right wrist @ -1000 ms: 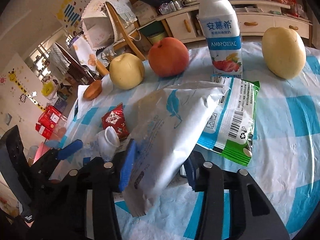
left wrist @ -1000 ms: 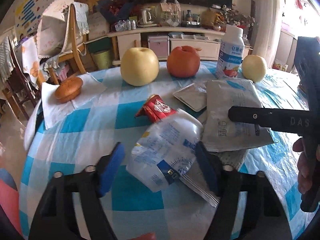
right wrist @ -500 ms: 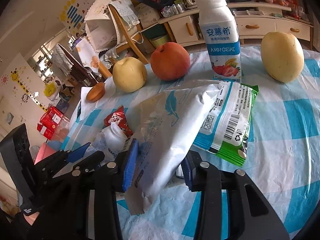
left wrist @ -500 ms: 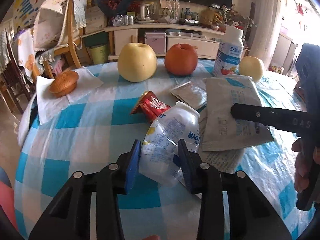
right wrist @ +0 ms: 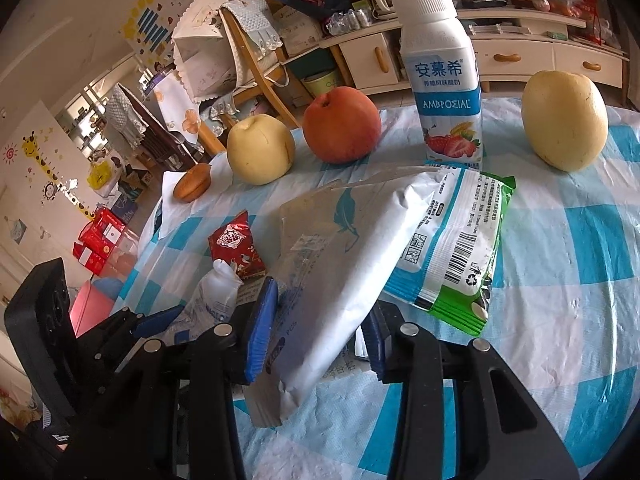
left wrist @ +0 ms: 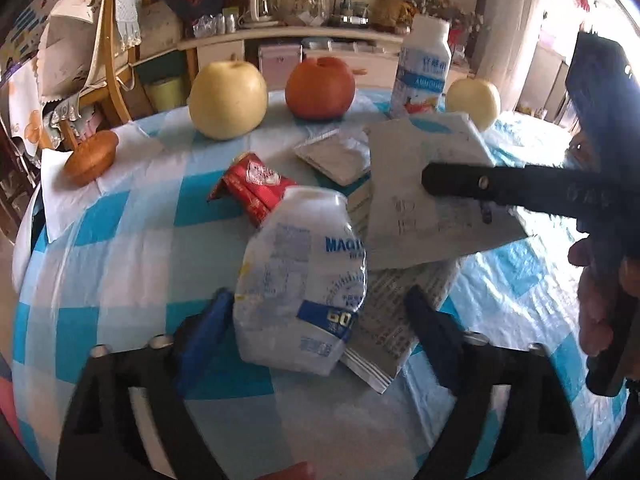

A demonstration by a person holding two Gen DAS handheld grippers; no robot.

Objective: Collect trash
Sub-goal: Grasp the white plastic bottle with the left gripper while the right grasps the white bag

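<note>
Crushed white plastic bottle [left wrist: 300, 288] lay btwn wide-open left gripper [left wrist: 316, 312] pads for pickup; right gripper [right wrist: 320, 328] pinched grey mailer bag [right wrist: 344, 264].

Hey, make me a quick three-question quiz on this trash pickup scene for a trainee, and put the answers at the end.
1. True or false: the left gripper is clamped shut on the crushed clear plastic bottle with the blue label.
2. What does the right gripper hold? A) a red snack wrapper B) the white plastic mailer bag C) a green-edged wipes pack
3. Fill in: between the pale yellow round pear and the upright white yogurt-drink bottle stands the ___.

Key: 1 false, its jaws stand open on either side of the bottle. 2 B. 3 red-orange apple.
</note>
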